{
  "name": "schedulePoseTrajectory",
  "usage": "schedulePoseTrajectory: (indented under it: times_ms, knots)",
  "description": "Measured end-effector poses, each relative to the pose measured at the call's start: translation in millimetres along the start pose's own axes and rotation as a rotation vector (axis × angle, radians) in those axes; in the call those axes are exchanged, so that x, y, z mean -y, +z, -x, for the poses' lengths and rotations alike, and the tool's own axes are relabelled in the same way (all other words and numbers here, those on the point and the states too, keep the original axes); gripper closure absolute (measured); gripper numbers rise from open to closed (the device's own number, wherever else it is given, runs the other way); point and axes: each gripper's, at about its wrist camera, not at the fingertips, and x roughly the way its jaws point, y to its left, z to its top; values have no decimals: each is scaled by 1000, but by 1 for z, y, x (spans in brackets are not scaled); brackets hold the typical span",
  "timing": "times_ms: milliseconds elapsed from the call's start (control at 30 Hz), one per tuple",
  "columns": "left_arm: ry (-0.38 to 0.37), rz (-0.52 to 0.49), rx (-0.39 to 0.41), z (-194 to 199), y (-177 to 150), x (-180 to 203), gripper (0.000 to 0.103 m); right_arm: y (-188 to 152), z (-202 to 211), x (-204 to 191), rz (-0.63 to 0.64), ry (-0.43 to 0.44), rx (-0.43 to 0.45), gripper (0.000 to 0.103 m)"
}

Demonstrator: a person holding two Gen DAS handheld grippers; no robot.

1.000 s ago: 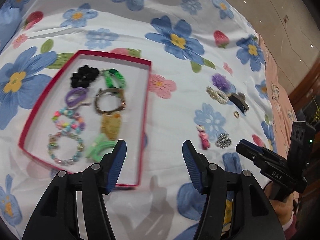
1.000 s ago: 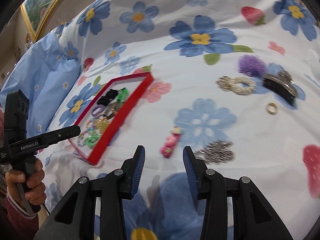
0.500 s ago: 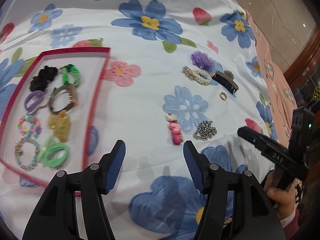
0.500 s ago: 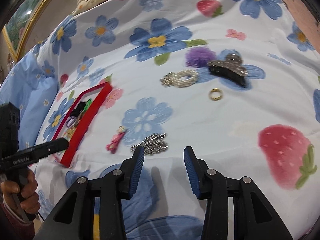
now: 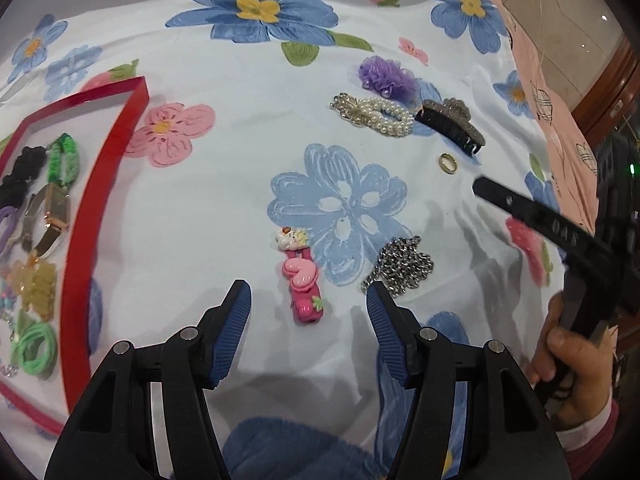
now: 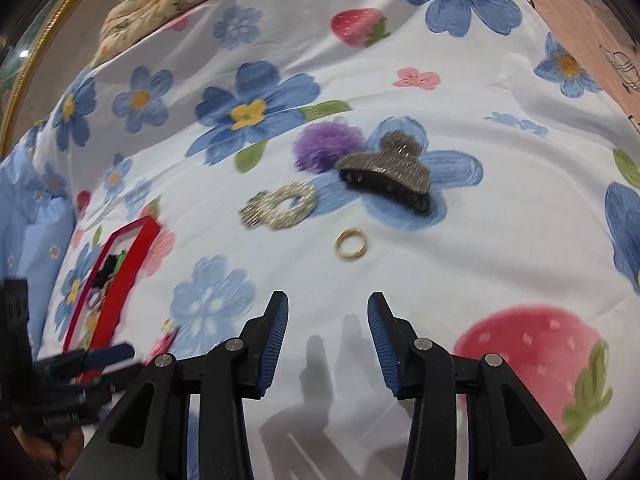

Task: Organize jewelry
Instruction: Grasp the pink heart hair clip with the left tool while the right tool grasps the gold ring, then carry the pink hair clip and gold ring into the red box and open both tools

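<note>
Red-rimmed shallow tray (image 5: 104, 184) at nine o'clock already gathers bracelets and scrunchies, presumably the sorting spot. Left gripper (image 5: 308, 300), half open and empty, frames the pink cartoon hair clip (image 5: 301, 276); right gripper (image 6: 328, 312), likewise empty, faces the small gold ring (image 6: 351, 243) at twelve.

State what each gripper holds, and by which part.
Nothing is held. The left gripper stands open over the pink hair clip; the right gripper is open and empty.

We see the red tray (image 5: 105, 184) cut off at the left edge, its beaded bracelets (image 5: 6, 300) half lost, the pearl clip (image 6: 280, 205) motion-blurred, the left claw (image 6: 100, 360) smeared.
</note>
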Motion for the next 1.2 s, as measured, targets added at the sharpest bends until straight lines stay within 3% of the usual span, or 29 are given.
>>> schedulePoseTrajectory:
  times_ms: [100, 200, 267, 333, 500, 533, 567, 600, 867, 933, 1000, 1033, 1133, 1167, 1200]
  knots:
    - [0, 7, -11, -9, 2, -2, 47, 11, -15, 2, 11, -23, -10, 60]
    - [6, -7, -8, -13, 2, -3, 62, 19, -30, 3, 18, -45, -22, 60]
    - [4, -14, -6, -14, 3, -4, 78, 22, -40, 3, 21, -55, -35, 60]
    - [-15, -10, -8, -14, 4, -8, 85, 23, -49, 3, 32, -67, -46, 61]
    - [-50, -3, -2, -12, 4, -12, 85, 25, -55, -1, 72, -100, -35, 64]
    - [-53, -4, -1, -12, 3, -12, 85, 26, -56, -2, 77, -106, -31, 67]
    - [-58, -3, 0, -11, 3, -13, 85, 26, -56, -3, 82, -112, -29, 78]
    - [-64, 0, 1, -10, 2, -13, 85, 26, -56, -2, 82, -113, -32, 79]
    - [-89, 7, 11, -2, -1, -16, 85, 26, -45, 2, 47, -74, -12, 80]
    - [-96, 8, 18, 4, -1, -17, 85, 25, -43, 0, 61, -74, -14, 98]
    - [-98, 13, 30, 9, -1, -19, 85, 24, -41, -4, 68, -63, -22, 99]
    - [-98, 16, 35, 12, -1, -20, 85, 23, -41, -6, 72, -69, -20, 99]
    - [-96, 26, 42, 20, -4, -24, 85, 23, -41, -4, 65, -117, -12, 82]
    - [-96, 28, 44, 22, -5, -25, 85, 23, -43, 0, 46, -98, -21, 62]
    - [-95, 29, 48, 25, -6, -26, 85, 22, -44, 3, 29, -80, -22, 53]
